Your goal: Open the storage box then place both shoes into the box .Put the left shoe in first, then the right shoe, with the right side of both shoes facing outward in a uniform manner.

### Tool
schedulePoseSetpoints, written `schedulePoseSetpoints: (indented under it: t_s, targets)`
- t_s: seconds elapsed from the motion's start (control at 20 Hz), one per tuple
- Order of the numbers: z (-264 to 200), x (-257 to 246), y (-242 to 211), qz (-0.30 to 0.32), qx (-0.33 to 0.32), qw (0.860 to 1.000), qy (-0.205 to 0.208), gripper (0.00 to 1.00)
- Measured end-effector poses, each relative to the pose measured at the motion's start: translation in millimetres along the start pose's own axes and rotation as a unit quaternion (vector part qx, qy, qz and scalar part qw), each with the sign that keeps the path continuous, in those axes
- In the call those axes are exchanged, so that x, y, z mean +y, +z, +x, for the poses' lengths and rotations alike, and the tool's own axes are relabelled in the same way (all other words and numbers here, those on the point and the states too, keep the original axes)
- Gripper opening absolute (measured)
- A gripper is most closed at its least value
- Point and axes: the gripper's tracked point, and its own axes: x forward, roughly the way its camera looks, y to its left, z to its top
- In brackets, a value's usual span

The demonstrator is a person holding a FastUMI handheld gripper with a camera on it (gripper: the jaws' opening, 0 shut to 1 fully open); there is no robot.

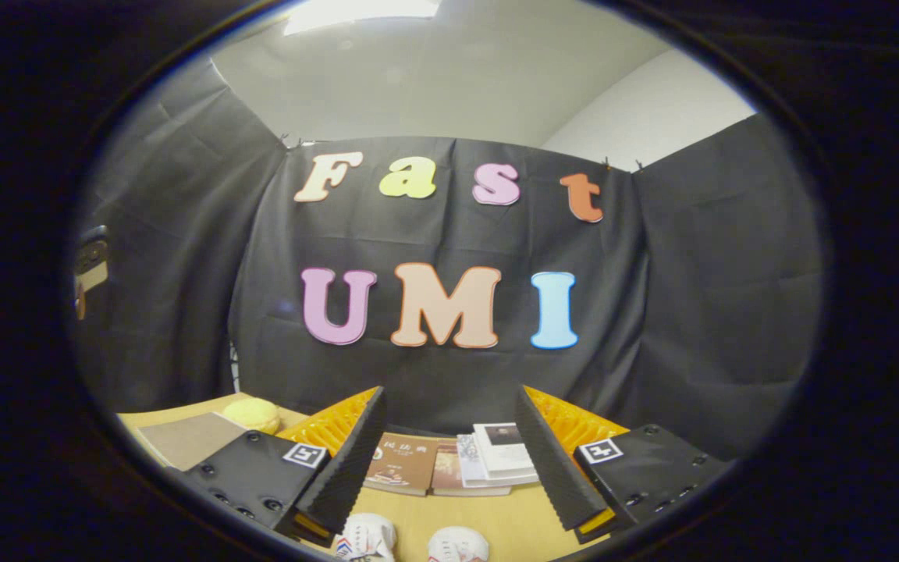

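The gripper point(449, 437) holds its two ribbed, wedge-shaped fingers point(348, 468) spread wide apart, with nothing between them. Low between the fingers, on the smooth pale wooden counter point(512, 523), sit the rounded toes of two white shoes point(410, 540) side by side, the left one showing laces. Beyond the fingers lie flat brown books point(403, 464) and a small stack of white booklets point(500, 453) against the black cloth wall. A round yellow bun-like object point(254, 414) rests beside a grey flat pad point(188, 439).
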Motion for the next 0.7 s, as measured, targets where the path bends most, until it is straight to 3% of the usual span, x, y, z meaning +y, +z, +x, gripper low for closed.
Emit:
schedulePoseSetpoints:
  t_s: [0.3,0.5,0.7]
  targets:
    - [-1.7,60.4,-49.6,0.071,0.06,0.991,0.092,1.0]
    - [-10.8,105.3,-101.2,0.171,0.14,0.964,0.15,1.0]
    - [-20.1,126.9,-134.6,0.253,0.189,0.934,0.166,1.0]
